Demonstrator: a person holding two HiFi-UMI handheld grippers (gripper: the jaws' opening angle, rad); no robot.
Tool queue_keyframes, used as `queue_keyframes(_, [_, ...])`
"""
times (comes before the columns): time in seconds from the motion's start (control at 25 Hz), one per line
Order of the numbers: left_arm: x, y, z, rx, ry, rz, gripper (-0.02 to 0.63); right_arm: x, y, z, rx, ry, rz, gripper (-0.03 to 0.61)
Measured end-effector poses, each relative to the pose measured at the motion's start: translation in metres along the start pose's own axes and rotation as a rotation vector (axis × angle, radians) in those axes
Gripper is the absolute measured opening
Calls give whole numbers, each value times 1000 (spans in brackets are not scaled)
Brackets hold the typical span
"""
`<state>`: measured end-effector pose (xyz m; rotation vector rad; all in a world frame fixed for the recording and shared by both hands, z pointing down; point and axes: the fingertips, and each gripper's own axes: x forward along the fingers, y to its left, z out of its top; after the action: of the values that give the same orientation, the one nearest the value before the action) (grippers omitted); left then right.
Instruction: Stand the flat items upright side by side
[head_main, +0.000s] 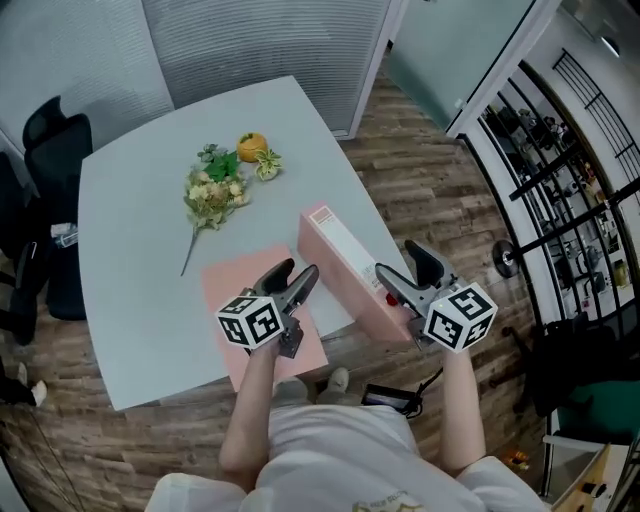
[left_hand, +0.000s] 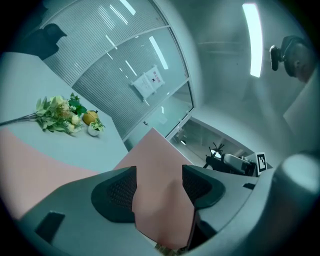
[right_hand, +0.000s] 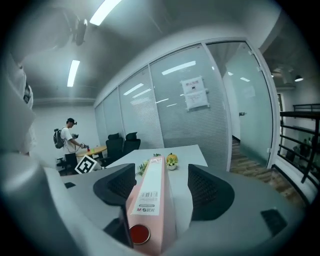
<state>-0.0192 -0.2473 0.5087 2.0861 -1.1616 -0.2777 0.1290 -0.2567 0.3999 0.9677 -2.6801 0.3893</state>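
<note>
Nearest us, our left gripper (left_hand: 159, 175) has its jaws closed to about a file's thickness on the near end of the flat pink file (head_main: 228, 285), whose pink surface fills the whole gap between the two pads. In the head view that file lies low on the white table (head_main: 140, 270), close to its near edge. We cannot tell whether it is lifted at all.

Just to its right, our right gripper (right_hand: 161, 175) clasps the near end of the upright pink box file (head_main: 340, 272), with one jaw on each broad side. This file stands on a long edge with its spine upward. The barcode label (right_hand: 145, 202) and a red disc (right_hand: 139, 233) sit at the gripped end, and the far end points away across the table. The two files are close together and do not touch.

Farther along the table lies a bunch of artificial flowers (head_main: 212, 192). A small orange fruit (head_main: 250, 146) and a little white pot of greenery (head_main: 267, 165) sit just beyond it.

Past the table we see a black office chair (head_main: 48, 140) and glass partitions with blinds. One pane carries a paper notice (right_hand: 196, 92). A person with a backpack (right_hand: 67, 137) stands at a distant desk.
</note>
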Motion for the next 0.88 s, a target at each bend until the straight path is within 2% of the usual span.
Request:
queue_keyframes(0.08, [5, 4, -2, -7, 24, -25, 288, 0, -5, 6, 17, 7, -8, 331])
queue_keyframes(0.24, [13, 11, -10, -17, 70, -66, 288, 15, 4, 9, -91, 119, 4, 339])
queue_keyframes(0.4, [20, 9, -16, -29, 100, -104, 288, 41, 16, 16, -125, 190, 31, 339])
queue_keyframes(0.6, [28, 7, -21, -37, 126, -141, 288, 76, 25, 2, -212, 360, 39, 339])
queue_keyframes(0.88, [36, -3, -28, -52, 156, -203, 288, 110, 26, -14, -164, 494, 59, 347])
